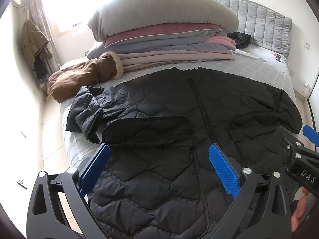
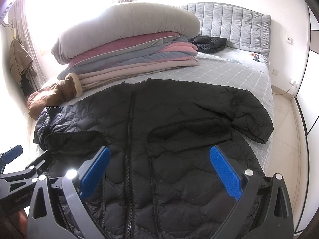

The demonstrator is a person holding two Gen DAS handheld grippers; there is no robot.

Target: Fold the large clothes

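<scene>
Left wrist view: black quilted jacket (image 1: 179,119) spread flat, zipper up, on grey checked bed (image 1: 249,67). Left gripper (image 1: 159,163) and right gripper (image 2: 159,165) hover above it, fingers apart, empty. Brown coat (image 1: 83,73) and stacked bedding (image 1: 159,37) beyond.

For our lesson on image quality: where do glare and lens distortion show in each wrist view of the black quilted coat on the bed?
Left wrist view: the window is blown out white, the bed edges bow from the fisheye, and the black quilted coat loses detail in shade. Right wrist view: the window again overexposes, and a screw on the right claw flares bright.
</scene>
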